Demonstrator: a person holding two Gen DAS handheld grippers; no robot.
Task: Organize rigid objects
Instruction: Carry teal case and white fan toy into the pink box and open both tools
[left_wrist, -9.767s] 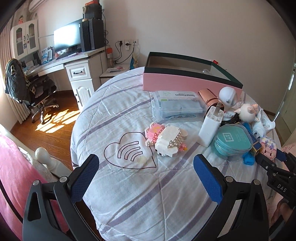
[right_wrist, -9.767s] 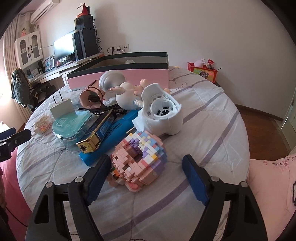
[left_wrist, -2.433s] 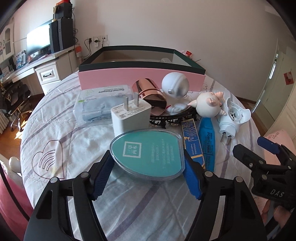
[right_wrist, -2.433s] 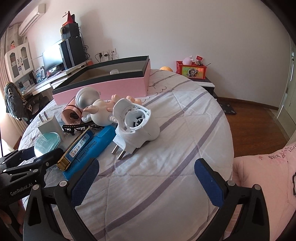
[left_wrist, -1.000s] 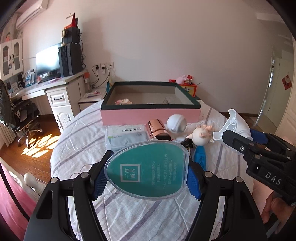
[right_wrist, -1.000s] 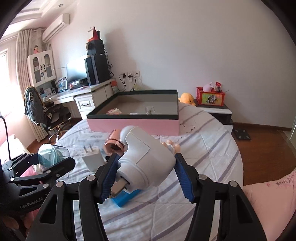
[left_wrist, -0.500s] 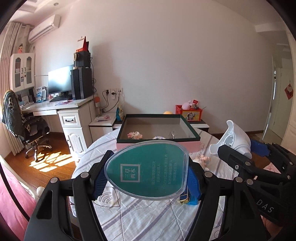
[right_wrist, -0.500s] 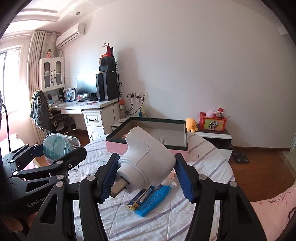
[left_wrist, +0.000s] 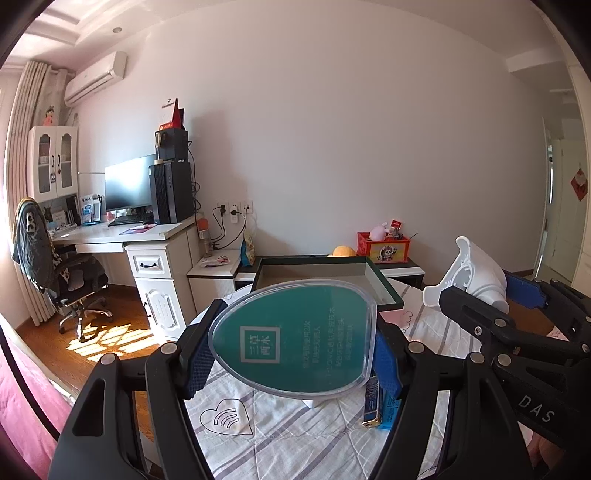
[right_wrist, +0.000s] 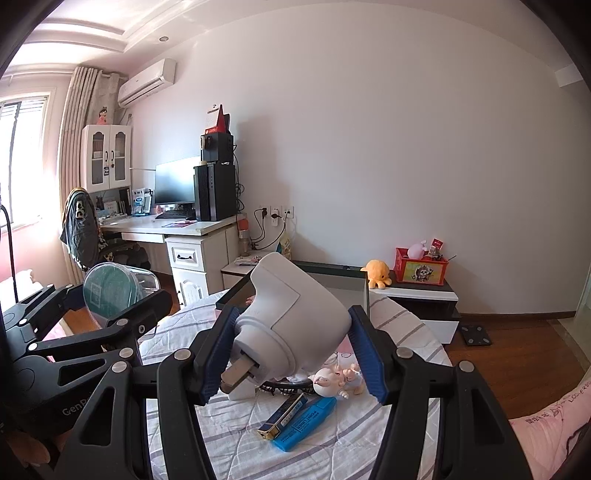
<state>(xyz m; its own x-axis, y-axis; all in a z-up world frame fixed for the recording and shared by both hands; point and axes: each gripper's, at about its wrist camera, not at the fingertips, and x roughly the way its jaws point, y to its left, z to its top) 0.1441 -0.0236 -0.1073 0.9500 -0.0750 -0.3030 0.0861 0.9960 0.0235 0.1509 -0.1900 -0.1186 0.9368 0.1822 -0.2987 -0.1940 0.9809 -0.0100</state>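
Note:
My left gripper (left_wrist: 293, 350) is shut on a teal oval case with a clear lid (left_wrist: 295, 336) and holds it high above the bed; the case also shows in the right wrist view (right_wrist: 109, 291). My right gripper (right_wrist: 291, 354) is shut on a white plug-in device (right_wrist: 291, 325), prongs pointing down left; it also shows in the left wrist view (left_wrist: 476, 277). The pink box with a dark green rim (left_wrist: 384, 291) stands open beyond both, partly hidden behind the held things.
On the striped bedspread (right_wrist: 332, 450) lie a blue pen box (right_wrist: 304, 422), a gold and blue box (right_wrist: 282, 411), a small pig figure (right_wrist: 332, 380) and a white charger (right_wrist: 242, 391). A desk (left_wrist: 122, 236) and chair (left_wrist: 48, 254) stand left, a low cabinet (right_wrist: 417, 295) behind.
Both grippers have risen higher with their objects still held. The bed and the pink box now sit lower and smaller in both views.

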